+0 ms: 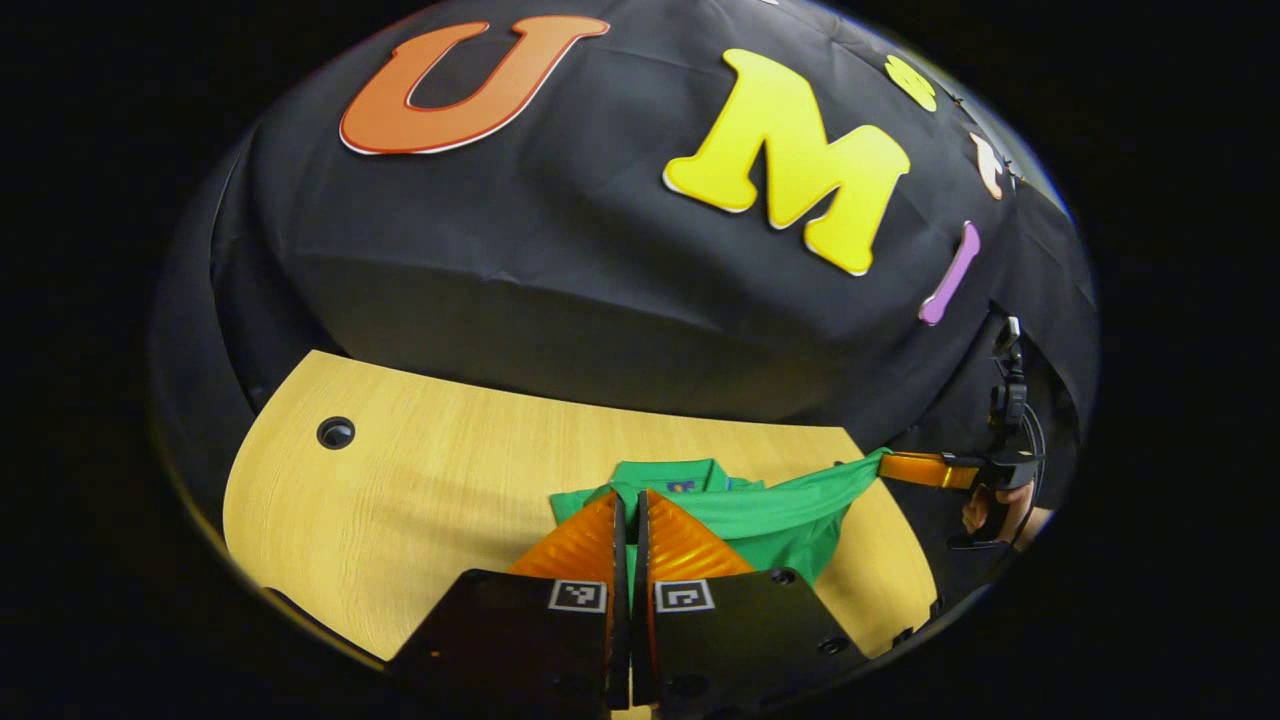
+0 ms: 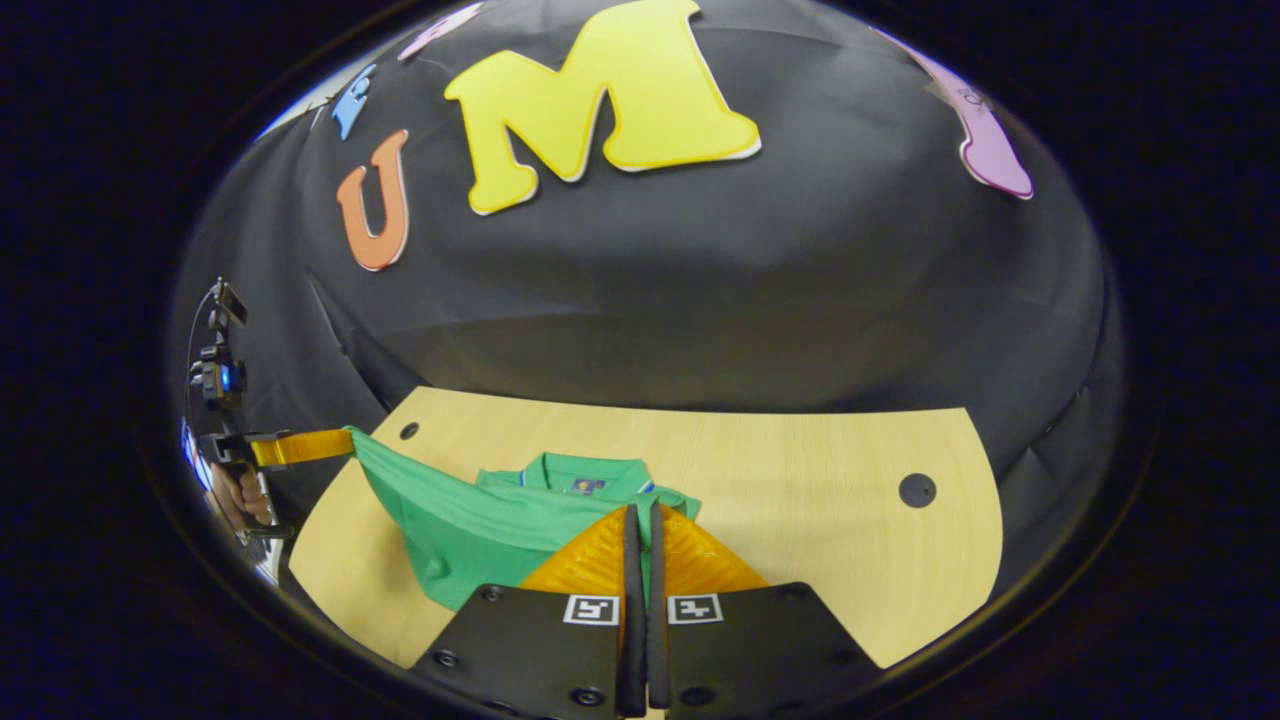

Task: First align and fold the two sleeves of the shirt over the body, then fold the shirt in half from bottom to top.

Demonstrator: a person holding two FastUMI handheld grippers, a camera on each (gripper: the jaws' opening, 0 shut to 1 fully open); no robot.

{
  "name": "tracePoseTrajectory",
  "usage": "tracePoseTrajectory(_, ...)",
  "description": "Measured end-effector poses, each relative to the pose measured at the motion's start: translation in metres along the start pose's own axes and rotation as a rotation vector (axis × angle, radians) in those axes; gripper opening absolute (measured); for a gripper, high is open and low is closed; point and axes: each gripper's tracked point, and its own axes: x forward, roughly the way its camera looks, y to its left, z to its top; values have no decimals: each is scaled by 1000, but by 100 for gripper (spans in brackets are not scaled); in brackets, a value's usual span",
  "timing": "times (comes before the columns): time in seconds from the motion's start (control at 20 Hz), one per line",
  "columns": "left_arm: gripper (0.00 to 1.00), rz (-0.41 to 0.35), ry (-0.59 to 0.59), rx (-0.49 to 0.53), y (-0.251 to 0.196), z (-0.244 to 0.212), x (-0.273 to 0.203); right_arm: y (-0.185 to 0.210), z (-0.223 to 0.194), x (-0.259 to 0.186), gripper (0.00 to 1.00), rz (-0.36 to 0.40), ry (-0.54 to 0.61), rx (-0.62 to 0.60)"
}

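I am pinching the green shirt (image 1: pixel 770 520) with both grippers, each clamped together on fabric: my left gripper (image 1: pixel 628 520) at one side, my right gripper (image 2: pixel 643 530) at the other. The shirt is lying on the wooden surface (image 2: pixel 800 480), its cloth stretching taut between them, collar (image 2: pixel 585 470) on the far side

Two claw-mounted cameras, low over the surface (image 1: pixel 420 470)

Each looks forward along its own claw toward the booth wall, close above the green shirt (image 2: pixel 480 530); both share shirt and surface, seemingly from opposite sides.
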Motion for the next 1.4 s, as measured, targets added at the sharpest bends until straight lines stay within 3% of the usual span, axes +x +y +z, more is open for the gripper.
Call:
tracePoseTrajectory(0.05,4,20,14,1,8,-6,15,-3,-1,11,1,-5,4,9)
tracePoseTrajectory(0.15,4,29,28,10,14,-14,36,-11,-6,38,5,-17,9,15)
tracePoseTrajectory(0.6,4,117,111,93,50,-70,140,-42,-38,129,3,-91,45,-55)
tracePoseTrajectory(0.75,5,142,124,85,54,-82,152,-44,-45,138,1,-108,56,-82)
tracePoseTrajectory(1.0,14,172,130,109,55,-85,154,-44,-51,149,10,-141,70,-93)
tracePoseTrajectory(1.05,15,180,123,113,53,-82,152,-42,-49,148,18,-138,64,-79)
tracePoseTrajectory(1.1,34,188,123,117,52,-80,148,-41,-46,142,27,-139,56,-68)
tracePoseTrajectory(1.15,27,215,116,132,51,-75,141,-39,-43,136,39,-139,45,-63)
tracePoseTrajectory(1.25,61,239,73,163,45,-59,122,-35,-37,113,63,-161,17,-58)
tracePoseTrajectory(1.3,48,237,52,171,37,-50,108,-32,-32,100,75,-173,-10,-55)
tracePoseTrajectory(1.4,83,241,4,205,20,-33,79,-24,-24,68,90,-189,-60,-51)
